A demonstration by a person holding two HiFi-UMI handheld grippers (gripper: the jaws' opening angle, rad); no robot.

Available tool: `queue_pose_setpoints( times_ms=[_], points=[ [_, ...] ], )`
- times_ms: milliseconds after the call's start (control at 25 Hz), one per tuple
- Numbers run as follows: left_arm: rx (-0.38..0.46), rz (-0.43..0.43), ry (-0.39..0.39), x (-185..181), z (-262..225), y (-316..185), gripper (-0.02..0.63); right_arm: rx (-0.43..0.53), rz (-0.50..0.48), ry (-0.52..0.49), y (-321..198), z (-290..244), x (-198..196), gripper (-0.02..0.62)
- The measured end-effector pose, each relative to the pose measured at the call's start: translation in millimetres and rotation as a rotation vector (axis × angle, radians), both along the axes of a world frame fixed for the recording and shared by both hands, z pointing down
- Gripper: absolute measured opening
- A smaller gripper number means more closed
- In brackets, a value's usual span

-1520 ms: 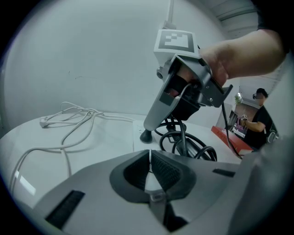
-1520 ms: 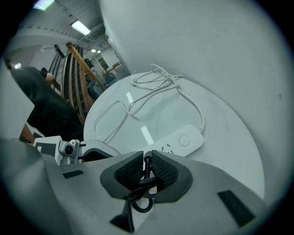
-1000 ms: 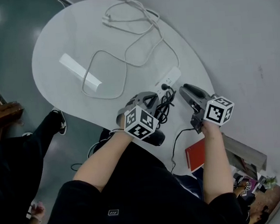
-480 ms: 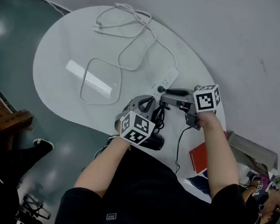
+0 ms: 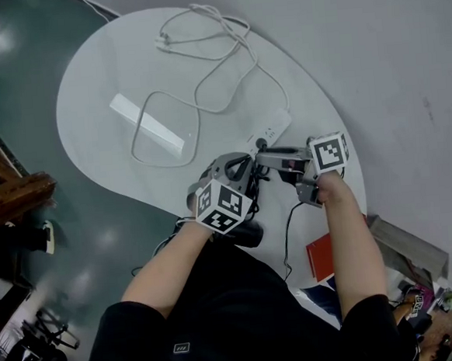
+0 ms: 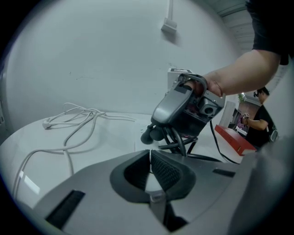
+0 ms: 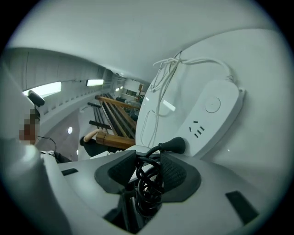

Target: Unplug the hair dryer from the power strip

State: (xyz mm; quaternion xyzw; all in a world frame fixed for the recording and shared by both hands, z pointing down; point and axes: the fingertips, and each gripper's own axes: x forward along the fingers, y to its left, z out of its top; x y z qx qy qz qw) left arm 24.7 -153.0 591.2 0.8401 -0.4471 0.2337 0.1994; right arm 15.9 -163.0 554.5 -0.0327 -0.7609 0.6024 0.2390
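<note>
On the round white table [image 5: 101, 84] lies a white power strip [image 5: 275, 125] with the hair dryer's black plug [image 5: 262, 142] in it. The dryer's black body [image 5: 249, 230] lies near the table's front edge, partly under my left hand. My left gripper [image 5: 243, 167] is shut beside the coiled black cord [image 5: 259, 182], with nothing visible between its pads [image 6: 161, 169]. My right gripper [image 5: 262, 159] points leftward at the plug [image 7: 177, 145]. Its jaws have just been opening and stand open, with cord coils [image 7: 148, 183] between them.
The strip's white cable [image 5: 203, 84] loops across the far half of the table. A red box [image 5: 319, 254] sits at the table's near right edge. Wooden furniture [image 5: 9, 193] stands on the floor at left. A person [image 6: 257, 120] stands in the background.
My right gripper has swung left and rolled, so its jaws now reach the plug at the strip. The left gripper has stayed where it was.
</note>
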Motion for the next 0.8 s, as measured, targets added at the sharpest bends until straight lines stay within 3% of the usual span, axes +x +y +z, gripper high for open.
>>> queue_pose_setpoints(
  times_ms=[200,400,520,680,800],
  points=[
    [0.002,-0.016,0.018,-2.0,-0.8,0.3,0.017,-0.033,0.108,-0.12,-6.0,-12.4,-1.2,0.16],
    [-0.012,-0.014,0.033,-1.7,0.2,-0.6,0.015,-0.025,0.166,-0.133,-14.5,-12.6,-0.3,0.16],
    [-0.008,-0.015,0.029,-2.4,-0.3,-0.5,0.014,-0.019,0.171,-0.127,-12.6,-15.0,-2.9,0.158],
    [-0.017,-0.015,0.057,-3.7,0.0,-1.7,0.012,0.033,0.114,-0.224,-2.3,-46.0,-9.3,0.155],
    [-0.02,-0.03,0.057,-5.1,0.3,-0.8,0.012,0.035,0.17,-0.18,-12.5,-41.2,-7.1,0.155]
  ],
)
